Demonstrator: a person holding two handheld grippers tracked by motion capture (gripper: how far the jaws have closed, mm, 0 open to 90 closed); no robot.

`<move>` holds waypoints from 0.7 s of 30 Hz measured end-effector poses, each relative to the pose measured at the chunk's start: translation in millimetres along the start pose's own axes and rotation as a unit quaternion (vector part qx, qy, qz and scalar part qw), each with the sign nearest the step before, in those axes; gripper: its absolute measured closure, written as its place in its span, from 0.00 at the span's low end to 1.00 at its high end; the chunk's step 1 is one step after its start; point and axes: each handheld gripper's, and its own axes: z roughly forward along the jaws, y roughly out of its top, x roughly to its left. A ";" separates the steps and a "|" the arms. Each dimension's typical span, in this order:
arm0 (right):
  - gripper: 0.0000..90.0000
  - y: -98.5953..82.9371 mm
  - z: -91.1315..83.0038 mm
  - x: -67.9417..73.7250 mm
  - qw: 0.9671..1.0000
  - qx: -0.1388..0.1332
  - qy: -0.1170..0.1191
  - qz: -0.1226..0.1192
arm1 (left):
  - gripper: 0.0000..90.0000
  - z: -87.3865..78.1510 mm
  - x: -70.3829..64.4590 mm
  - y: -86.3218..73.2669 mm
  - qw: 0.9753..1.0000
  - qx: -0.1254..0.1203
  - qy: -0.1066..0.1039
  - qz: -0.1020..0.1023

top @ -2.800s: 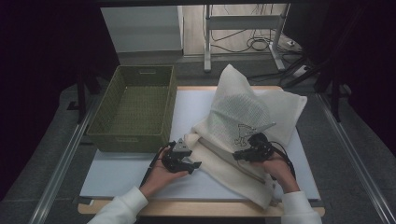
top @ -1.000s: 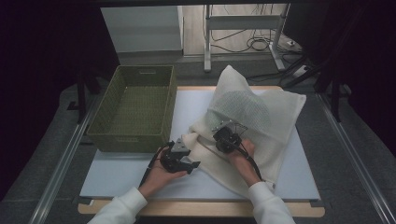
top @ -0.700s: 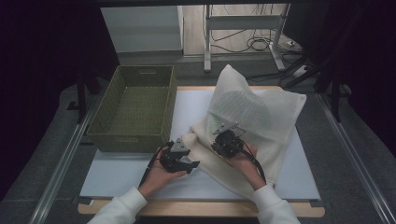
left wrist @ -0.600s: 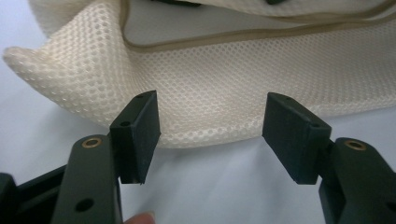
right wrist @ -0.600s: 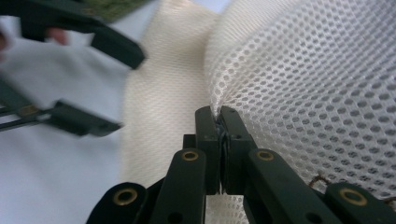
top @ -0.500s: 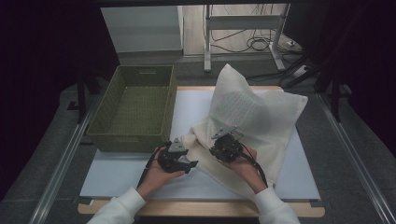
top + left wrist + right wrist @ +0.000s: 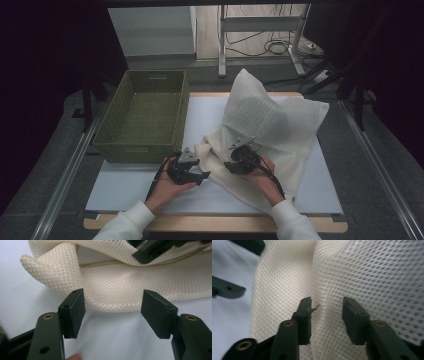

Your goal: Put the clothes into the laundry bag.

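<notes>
1. Mesh bag (image 7: 280,125): cream, open-weave netting, crumpled, with a plain seam band along its folded edge; it lies on the right half of the white table (image 7: 125,185), its far part raised in a peak.
2. Left gripper (image 7: 200,176): jaws wide, empty, just short of the bag's near-left fold.
3. Right gripper (image 7: 231,165): jaws partly parted, astride a mesh ridge.
4. Green basket (image 7: 142,115): far left.

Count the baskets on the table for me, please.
1. A green woven basket sits at the table's left rear, beside the cream mesh bag; I cannot tell what the bag's folds might hide.
</notes>
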 end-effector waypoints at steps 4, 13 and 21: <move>0.53 0.6 -13.8 -4.3 0.999 -0.041 0.007 0.016 | 0.40 -0.5 -0.7 0.3 1.000 -0.001 -0.002 -0.001; 0.47 -7.3 -35.6 -5.6 0.996 -0.078 0.034 0.015 | 0.40 -3.6 -0.4 -0.5 1.000 -0.002 0.001 0.000; 0.43 -23.8 -49.4 -10.7 0.993 -0.101 0.050 0.039 | 0.40 -11.5 0.3 -4.7 1.000 0.000 -0.002 -0.007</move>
